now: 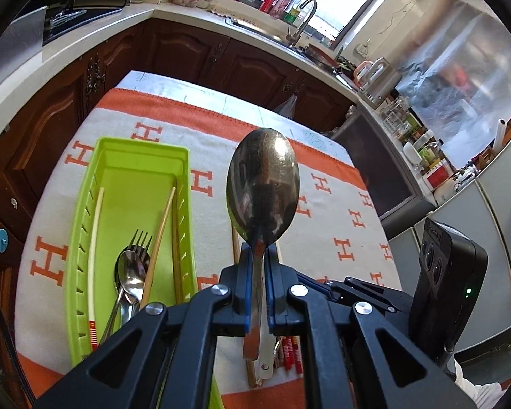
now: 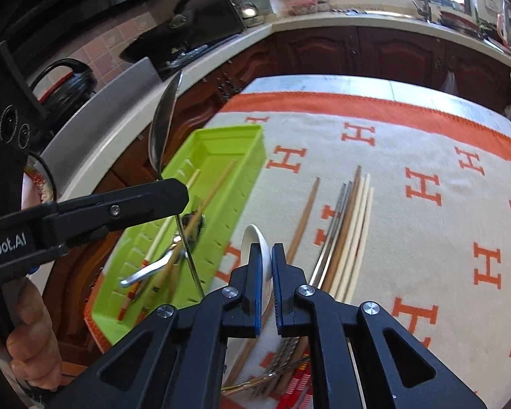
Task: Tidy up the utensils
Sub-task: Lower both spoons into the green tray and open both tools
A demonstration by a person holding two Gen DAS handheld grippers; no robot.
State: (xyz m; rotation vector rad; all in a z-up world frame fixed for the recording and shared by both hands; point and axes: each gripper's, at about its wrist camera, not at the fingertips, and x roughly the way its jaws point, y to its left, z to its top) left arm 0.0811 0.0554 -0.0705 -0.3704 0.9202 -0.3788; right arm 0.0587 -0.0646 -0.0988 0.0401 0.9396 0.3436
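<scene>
My left gripper (image 1: 258,252) is shut on the neck of a metal spoon (image 1: 262,184), whose bowl stands upright over the cloth, just right of the green tray (image 1: 143,145). In the tray lie a fork (image 1: 140,242), a smaller spoon (image 1: 131,272) and a few chopsticks. In the right wrist view, my right gripper (image 2: 266,252) is shut on a white ceramic spoon (image 2: 253,237) beside the tray (image 2: 228,133). Several loose chopsticks (image 2: 351,225) lie on the cloth to its right. The left gripper (image 2: 182,192) and its metal spoon (image 2: 163,119) show at the left, above the tray.
An orange and white cloth with H marks (image 2: 408,272) covers the table. Dark wooden cabinets (image 1: 187,54) and a pale counter with a sink tap (image 1: 303,17) surround it. A person's hand (image 2: 30,327) holds the left gripper's handle. The right gripper's black body (image 1: 446,289) shows at right.
</scene>
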